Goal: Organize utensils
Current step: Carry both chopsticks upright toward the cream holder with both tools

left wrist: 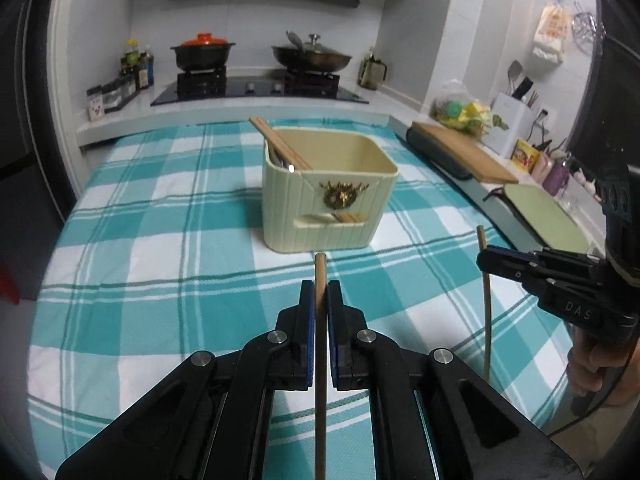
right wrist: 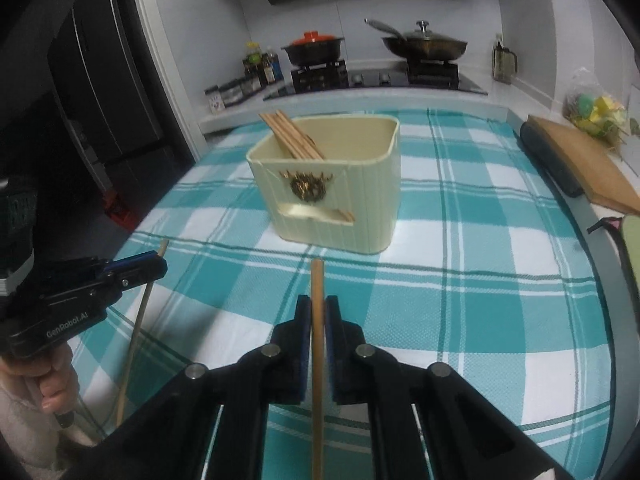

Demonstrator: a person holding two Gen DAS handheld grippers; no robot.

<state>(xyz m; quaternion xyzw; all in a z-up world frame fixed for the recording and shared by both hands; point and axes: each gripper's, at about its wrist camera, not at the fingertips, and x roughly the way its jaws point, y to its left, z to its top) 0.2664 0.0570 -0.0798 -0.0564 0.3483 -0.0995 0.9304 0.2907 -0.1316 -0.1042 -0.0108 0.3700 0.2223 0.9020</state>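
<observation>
Tablecloth (left wrist: 140, 208), teal plaid, covers the work surface. Cream utensil holder (left wrist: 328, 196) stands upright at its centre, with a chopstick bundle (left wrist: 280, 142) leaning out over its far-left corner. My left gripper (left wrist: 321, 300) is clamped shut on one chopstick (left wrist: 320, 276); its long axis runs between the pads, tip pointing up and forward toward the holder. My right gripper (right wrist: 318, 312) is likewise closed on a second chopstick (right wrist: 317, 280), same orientation. Both chopsticks are held clear of the cloth, well short of the holder.
</observation>
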